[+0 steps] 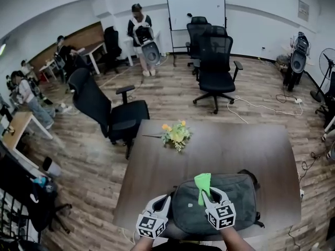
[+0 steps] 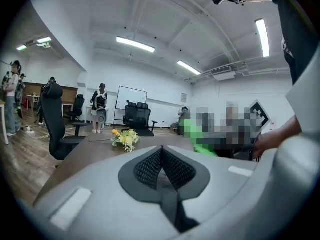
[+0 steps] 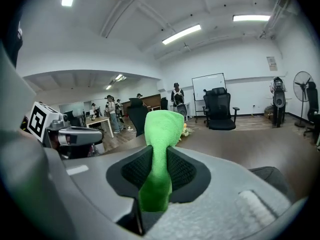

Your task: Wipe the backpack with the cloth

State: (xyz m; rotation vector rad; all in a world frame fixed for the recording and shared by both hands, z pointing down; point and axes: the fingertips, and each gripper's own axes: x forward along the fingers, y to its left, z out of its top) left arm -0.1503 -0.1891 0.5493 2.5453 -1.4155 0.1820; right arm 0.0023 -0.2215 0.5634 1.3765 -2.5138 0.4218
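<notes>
A grey backpack [image 1: 220,205] lies flat on the brown table [image 1: 209,145] near its front edge. My right gripper [image 1: 208,193] hovers over the backpack's middle, shut on a bright green cloth [image 1: 203,184] that sticks up between its jaws; the right gripper view shows the cloth [image 3: 160,149] pinched there by that gripper [image 3: 159,171]. My left gripper [image 1: 166,202] is at the backpack's left edge, and in the left gripper view its jaws [image 2: 162,169] are pressed together with nothing between them. The cloth [image 2: 200,136] also shows at the right of that view.
A small yellow flower bunch [image 1: 176,133] lies on the table's far side. Black office chairs [image 1: 107,109] [image 1: 213,69] stand beyond the table on a wood floor. Several people [image 1: 141,35] are further back, by desks and a whiteboard [image 1: 196,9].
</notes>
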